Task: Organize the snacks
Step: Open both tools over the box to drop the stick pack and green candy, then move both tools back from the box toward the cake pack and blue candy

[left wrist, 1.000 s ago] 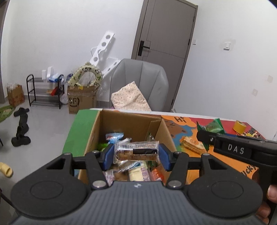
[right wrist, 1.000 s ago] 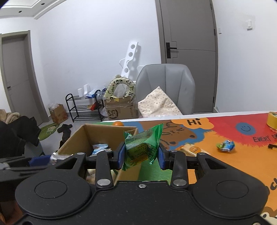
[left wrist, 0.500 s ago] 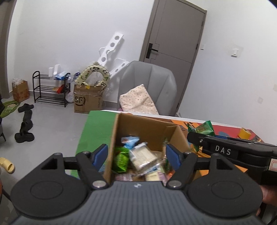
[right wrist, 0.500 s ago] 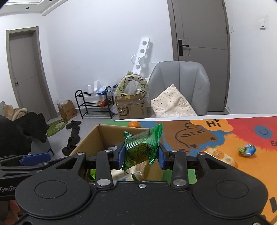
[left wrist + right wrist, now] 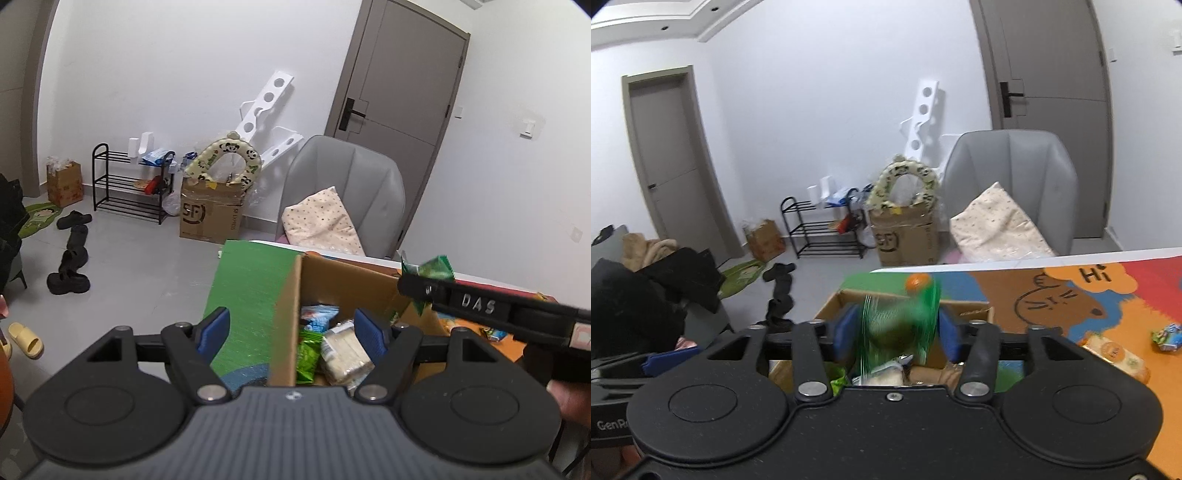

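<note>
Watching: I see both claws over the cardboard box [image 5: 332,280].
Left gripper [image 5: 291,328]: spread wide, nothing between its pads.
Right gripper [image 5: 897,328]: jaws opening; the green snack packet [image 5: 897,325] is blurred between the pads, above the box, apparently loose.
Box contents: wrapped snacks [image 5: 343,350] piled inside.
Mat [image 5: 1071,295]: two more packets [image 5: 1167,336] lying there.

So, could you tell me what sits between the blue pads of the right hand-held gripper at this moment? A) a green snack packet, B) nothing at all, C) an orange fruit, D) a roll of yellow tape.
A: a blurred green snack packet lies between the opening jaws of the right hand-held gripper, above the cardboard box.
</note>
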